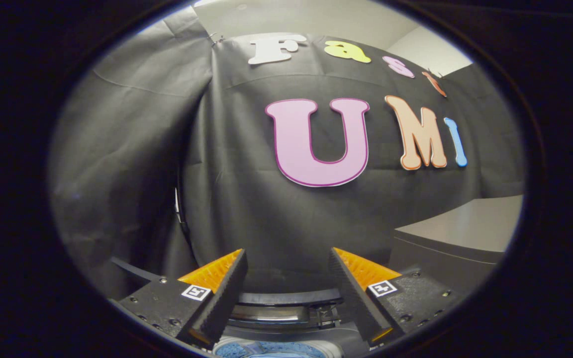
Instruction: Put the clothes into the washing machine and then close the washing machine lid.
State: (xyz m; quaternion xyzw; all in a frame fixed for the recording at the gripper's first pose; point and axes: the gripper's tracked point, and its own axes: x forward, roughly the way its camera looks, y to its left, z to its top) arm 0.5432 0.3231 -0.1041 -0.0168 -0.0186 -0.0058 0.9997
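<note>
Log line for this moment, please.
gripper: open, fingers hold nothing | blue clothes low between them | washer lid: open

wall point(132, 164): matt creased cloth | clothes point(266, 349): nubby fabric | fingers point(227, 293): ribbed | cabinet point(465, 228): smooth matt

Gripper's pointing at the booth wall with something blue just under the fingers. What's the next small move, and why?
Probably tilt the gripper down toward the blue cloth. The fingers are open with nothing between them and aim at the wall, while the cloth lies below them, by a dark curved rim.

Grey table point(470, 226) beside the booth wall, top bare, tongs point(286, 298) apart
</note>
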